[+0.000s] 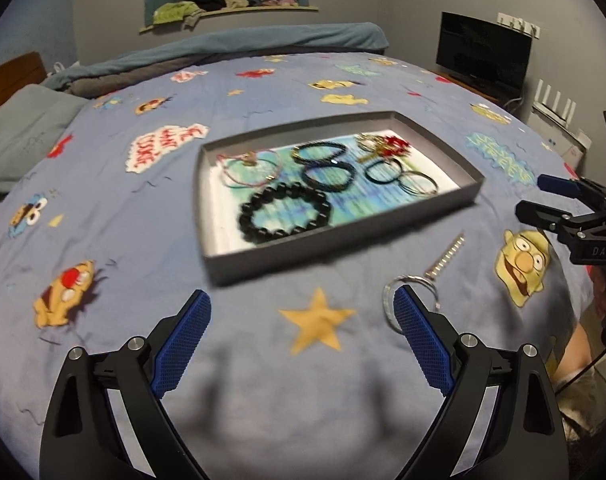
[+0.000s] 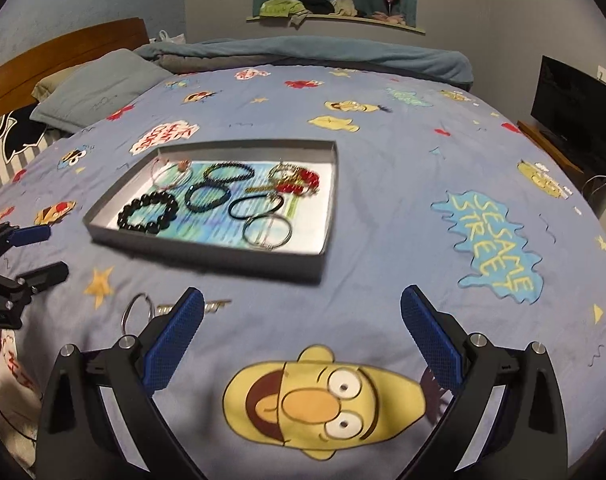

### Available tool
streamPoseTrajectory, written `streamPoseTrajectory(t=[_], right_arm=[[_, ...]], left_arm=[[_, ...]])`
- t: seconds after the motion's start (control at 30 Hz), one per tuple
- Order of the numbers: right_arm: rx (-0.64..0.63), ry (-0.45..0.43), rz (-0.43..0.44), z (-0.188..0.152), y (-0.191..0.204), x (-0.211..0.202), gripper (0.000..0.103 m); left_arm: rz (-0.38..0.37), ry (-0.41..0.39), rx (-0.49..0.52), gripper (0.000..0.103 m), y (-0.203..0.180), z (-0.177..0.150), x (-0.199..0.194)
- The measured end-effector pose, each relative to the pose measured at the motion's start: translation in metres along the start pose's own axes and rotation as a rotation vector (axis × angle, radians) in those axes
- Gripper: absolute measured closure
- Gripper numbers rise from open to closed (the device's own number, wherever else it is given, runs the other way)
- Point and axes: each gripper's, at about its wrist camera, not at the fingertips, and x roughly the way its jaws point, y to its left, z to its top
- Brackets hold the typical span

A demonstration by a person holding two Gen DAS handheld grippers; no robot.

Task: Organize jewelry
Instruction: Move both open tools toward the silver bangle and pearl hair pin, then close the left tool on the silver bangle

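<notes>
Both tongs [image 1: 301,312] [image 2: 301,308] gape above the jewelry tray [image 1: 239,268]

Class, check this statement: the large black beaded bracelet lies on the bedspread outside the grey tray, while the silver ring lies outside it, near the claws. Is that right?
Not quite. The large black beaded bracelet lies inside the grey tray, as both wrist views show. The silver ring does lie on the bedspread outside it.

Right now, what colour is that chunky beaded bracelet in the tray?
Glossy black: the beaded bracelet lies in the grey tray, clearest in the left wrist view.
</notes>
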Motion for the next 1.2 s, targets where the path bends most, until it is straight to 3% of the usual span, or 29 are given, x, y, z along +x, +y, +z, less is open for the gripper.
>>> streamPoseTrajectory(t=[0.37, 0.53, 0.67, 0.83, 0.97, 1.07, 1.2], right_arm=[[-0.008, 0.037, 0.022, -0.024, 0.002, 0.007, 0.006], [-0.026, 0.044, 0.014, -0.030, 0.005, 0.011, 0.006], [-0.021, 0.048, 0.019, -0.032, 0.005, 0.013, 0.006], [-0.021, 0.046, 0.023, -0.032, 0.005, 0.014, 0.006], [-0.025, 0.046, 0.027, -0.031, 0.008, 0.014, 0.006], [-0.034, 0.045, 0.031, -0.031, 0.011, 0.015, 0.006], [-0.035, 0.041, 0.036, -0.030, 0.016, 0.016, 0.006]], left_arm=[[-0.107, 0.013, 0.095, 0.011, -0.055, -0.020, 0.029], [-0.108, -0.011, 0.120, 0.014, -0.065, -0.023, 0.040], [-0.156, 0.013, 0.100, 0.035, -0.064, -0.025, 0.048], [-0.198, 0.013, 0.054, 0.038, -0.057, -0.022, 0.052], [-0.220, 0.015, 0.010, 0.048, -0.051, -0.020, 0.056], [-0.211, 0.008, 0.015, 0.055, -0.051, -0.020, 0.055], [-0.189, -0.004, 0.043, 0.056, -0.053, -0.020, 0.052]])
